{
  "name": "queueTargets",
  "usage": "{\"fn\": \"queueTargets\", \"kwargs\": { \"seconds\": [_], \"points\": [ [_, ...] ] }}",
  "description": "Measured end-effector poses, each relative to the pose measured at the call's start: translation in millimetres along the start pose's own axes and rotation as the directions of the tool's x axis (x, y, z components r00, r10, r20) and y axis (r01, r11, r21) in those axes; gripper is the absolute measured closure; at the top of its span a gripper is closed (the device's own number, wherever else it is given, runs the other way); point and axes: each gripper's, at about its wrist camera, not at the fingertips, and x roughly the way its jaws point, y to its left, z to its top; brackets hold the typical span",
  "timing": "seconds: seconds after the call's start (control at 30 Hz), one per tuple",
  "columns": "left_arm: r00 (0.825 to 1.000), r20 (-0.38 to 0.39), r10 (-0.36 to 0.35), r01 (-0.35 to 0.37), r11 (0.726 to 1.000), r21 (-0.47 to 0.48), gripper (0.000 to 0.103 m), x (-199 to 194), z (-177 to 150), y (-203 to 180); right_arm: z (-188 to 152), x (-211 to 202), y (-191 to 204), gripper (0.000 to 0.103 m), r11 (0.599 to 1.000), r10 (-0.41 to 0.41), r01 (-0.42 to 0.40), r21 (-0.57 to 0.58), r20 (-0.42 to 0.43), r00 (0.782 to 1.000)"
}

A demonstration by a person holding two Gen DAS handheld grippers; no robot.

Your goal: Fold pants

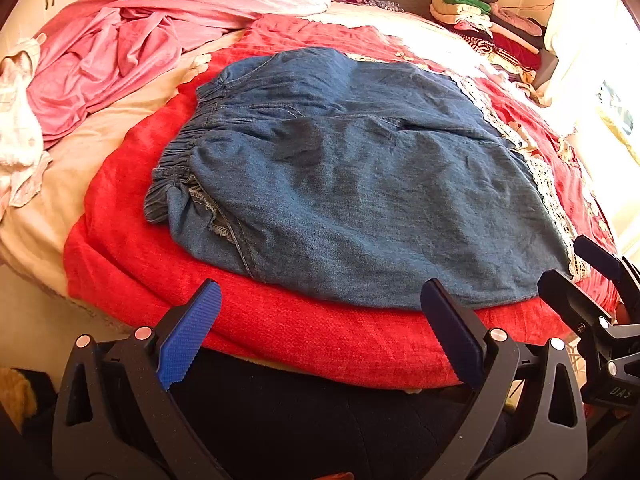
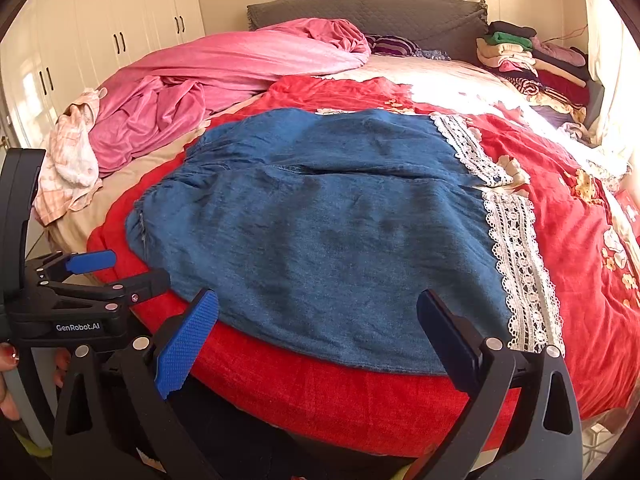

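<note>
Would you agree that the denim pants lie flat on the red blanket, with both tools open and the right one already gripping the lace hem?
Not quite: the right tool grips nothing. In the right wrist view it is open, short of the pants, near their front edge; the lace hem lies untouched. The pants do lie flat on the red blanket, and the left tool is open too.

Pants (image 1: pixel 352 184) lie flat on blanket (image 1: pixel 280 332), blanket on bed (image 2: pixel 460 80). Waistband at 9 o'clock side of pants, lace hem (image 2: pixel 516 256) at 3 o'clock side. Crumpled sheet (image 2: pixel 224 80) on bed at 10 o'clock from pants; small cloth (image 2: pixel 72 160) at 9 o'clock, at bed edge. Stack of folded clothes (image 2: pixel 532 64) at 1 o'clock, beside headboard (image 2: pixel 368 12) at 12 o'clock. Wardrobe (image 2: pixel 100 32) beyond bed at 10 o'clock. Left claw (image 1: pixel 320 308) and right claw (image 2: pixel 318 312) at 6 o'clock of pants, near bed edge, left claw at 9 o'clock of right claw.
</note>
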Motion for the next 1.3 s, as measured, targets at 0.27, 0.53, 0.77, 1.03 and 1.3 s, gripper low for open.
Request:
{"fn": "queueTargets", "kwargs": {
  "seconds": [0.27,0.53,0.77,1.03,1.3],
  "points": [
    [1.0,0.003,0.006,-0.006,1.0,0.0,0.009,-1.2,0.5,-1.0,2.0,-1.1,1.0,0.004,1.0,-0.004,0.004,0.003,-0.003,1.0],
    [1.0,0.002,0.008,-0.008,1.0,-0.001,0.009,-1.1,0.9,-0.9,2.0,-0.9,0.1,0.004,1.0,-0.005,0.005,0.003,-0.002,1.0],
    [1.0,0.003,0.007,-0.007,1.0,0.001,0.009,-1.2,0.9,-1.0,2.1,-0.7,0.5,0.004,1.0,-0.006,0.006,0.002,-0.001,1.0],
    [1.0,0.002,0.006,-0.006,1.0,-0.001,0.009,-1.0,0.6,-0.7,2.6,-0.7,0.4,0.004,1.0,-0.01,0.01,0.006,-0.005,1.0],
    [1.0,-0.006,-0.003,0.003,1.0,0.0,0.009,0.2,5.2,3.3,7.0,3.1,-1.8,0.004,1.0,-0.014,0.014,0.006,-0.009,1.0]
  ]
}}
